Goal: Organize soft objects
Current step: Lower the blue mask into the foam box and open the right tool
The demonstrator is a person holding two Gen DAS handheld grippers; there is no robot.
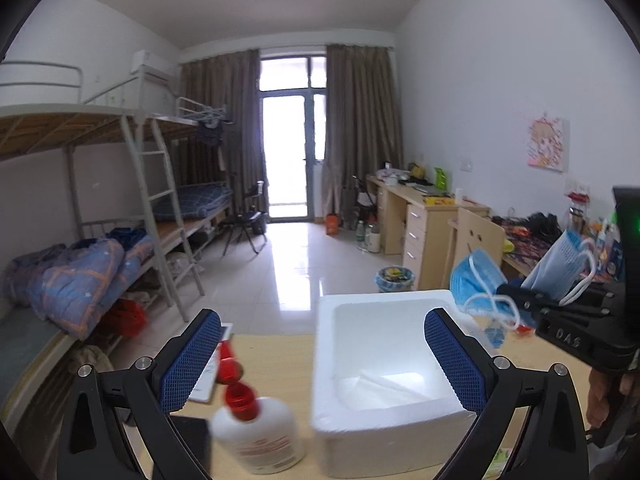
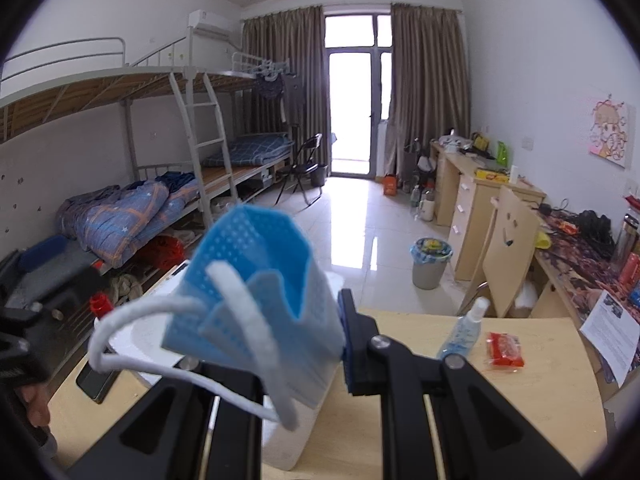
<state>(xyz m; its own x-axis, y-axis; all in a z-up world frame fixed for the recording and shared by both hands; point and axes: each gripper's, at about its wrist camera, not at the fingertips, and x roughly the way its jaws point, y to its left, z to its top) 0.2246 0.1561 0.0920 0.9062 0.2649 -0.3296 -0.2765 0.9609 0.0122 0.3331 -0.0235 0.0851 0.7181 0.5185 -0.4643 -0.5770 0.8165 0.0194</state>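
Observation:
A white foam box (image 1: 384, 368) stands open on the wooden table (image 1: 272, 360), with nothing visible inside. My left gripper (image 1: 322, 360) is open, its blue pads on either side of the box's near left wall. My right gripper (image 2: 304, 320) is shut on a blue face mask (image 2: 260, 280) with white ear loops and holds it above the box's right side. In the left wrist view the right gripper (image 1: 532, 300) shows at the right with the mask (image 1: 560, 268) in it, and another crumpled blue mask (image 1: 476, 284) hangs at the box's far right corner.
A white bottle with a red cap (image 1: 256, 428) stands left of the box, beside a dark phone (image 2: 96, 380). A spray bottle (image 2: 464, 332) and a red packet (image 2: 504, 350) lie on the table to the right. Bunk beds, desks and a bin lie beyond.

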